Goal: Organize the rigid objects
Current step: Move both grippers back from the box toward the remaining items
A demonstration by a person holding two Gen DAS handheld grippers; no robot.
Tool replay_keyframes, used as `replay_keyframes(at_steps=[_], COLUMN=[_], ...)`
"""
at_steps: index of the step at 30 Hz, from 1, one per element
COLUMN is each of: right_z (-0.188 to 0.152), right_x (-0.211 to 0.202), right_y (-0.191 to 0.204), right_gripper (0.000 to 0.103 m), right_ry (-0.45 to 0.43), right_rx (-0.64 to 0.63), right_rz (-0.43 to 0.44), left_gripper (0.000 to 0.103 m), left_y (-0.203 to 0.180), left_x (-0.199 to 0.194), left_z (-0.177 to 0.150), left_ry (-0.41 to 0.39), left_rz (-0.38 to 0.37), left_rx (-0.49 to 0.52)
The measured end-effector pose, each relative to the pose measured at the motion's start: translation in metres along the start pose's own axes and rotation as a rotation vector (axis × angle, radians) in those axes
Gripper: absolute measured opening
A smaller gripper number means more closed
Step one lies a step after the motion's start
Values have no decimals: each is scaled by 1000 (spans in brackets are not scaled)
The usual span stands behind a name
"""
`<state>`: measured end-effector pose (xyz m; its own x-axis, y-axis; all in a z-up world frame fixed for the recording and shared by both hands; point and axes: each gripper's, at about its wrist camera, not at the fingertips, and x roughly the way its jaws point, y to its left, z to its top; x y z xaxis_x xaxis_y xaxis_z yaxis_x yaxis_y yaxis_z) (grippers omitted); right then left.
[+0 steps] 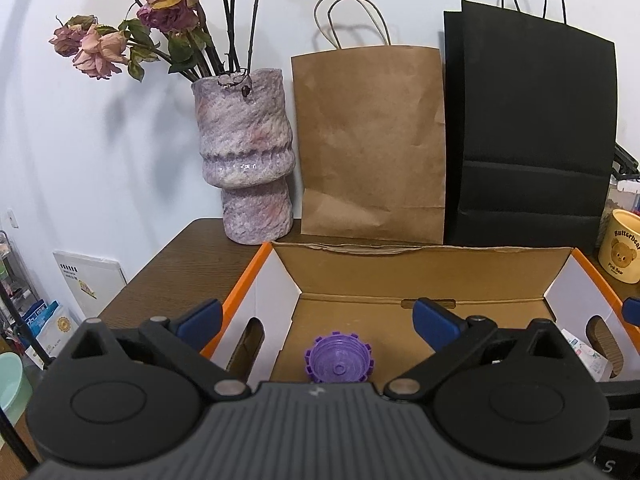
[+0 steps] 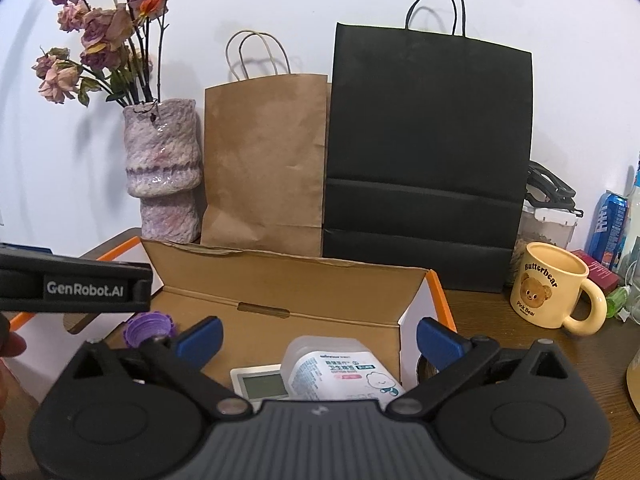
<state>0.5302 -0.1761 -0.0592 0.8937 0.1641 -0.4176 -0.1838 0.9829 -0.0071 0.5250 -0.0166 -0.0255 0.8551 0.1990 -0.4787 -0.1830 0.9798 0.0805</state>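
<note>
Both tongs are hanging released over the open cardboard box, jaws spread wide, nothing between them.

Left tongs: the purple ribbed cap is lying on the box floor straight ahead and slightly below, at about 6 o'clock of the gap between the blue pads, hollow side facing up. It is round, so no long axis to line up with. It is sitting near the box's left wall, apart from it.

Right tongs: a white cotton-bud tub and a small white display unit are lying in the box just below the gap, the tub overlapping the unit (which rests on which, cannot tell). From here the cap is showing at 9 o'clock, partly hidden behind the linkage.

Judgement: the left hand is nearer the cap; the right is nearer the tub.

Around: textured vase with dried roses at 11 o'clock, brown paper bag at 12, black bag at 1, bear mug on the surface at 3 in the right view. The box walls are the only thing crowding a reach (the near flaps especially).
</note>
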Motion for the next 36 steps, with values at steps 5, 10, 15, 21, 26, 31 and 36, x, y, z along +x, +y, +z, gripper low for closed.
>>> replay_keyframes(at_steps=[5,10,15,21,26,31,36], right_z=[0,-1,-2,-4,-8,-14,-21], right_x=[0,-3,-7,-21,-35,-49,-66], right_y=[-1,0,0,2,5,11,16], right_gripper=[103,103,103,103,103,103,103], right_ry=[-1,-2,-5,-30,-37,-40,-40], right_rx=[-1,-4,-1,-11,-21,-33,-28], right_rz=[-1,-4,-2,2,7,14,12], left_gripper=[103,103,103,103,103,103,103], left_y=[0,2,5,10,14,21,27], left_x=[-2,-4,-10,-21,-35,-52,-69], left_z=[0,-1,-1,-4,-8,-13,-21], left_ry=[-2,5,7,-6,-14,-22,-26], left_rz=[-1,-4,-9,-5,-8,-11,-15], left_rx=[0,-6,-10,-12,-19,-25,-20])
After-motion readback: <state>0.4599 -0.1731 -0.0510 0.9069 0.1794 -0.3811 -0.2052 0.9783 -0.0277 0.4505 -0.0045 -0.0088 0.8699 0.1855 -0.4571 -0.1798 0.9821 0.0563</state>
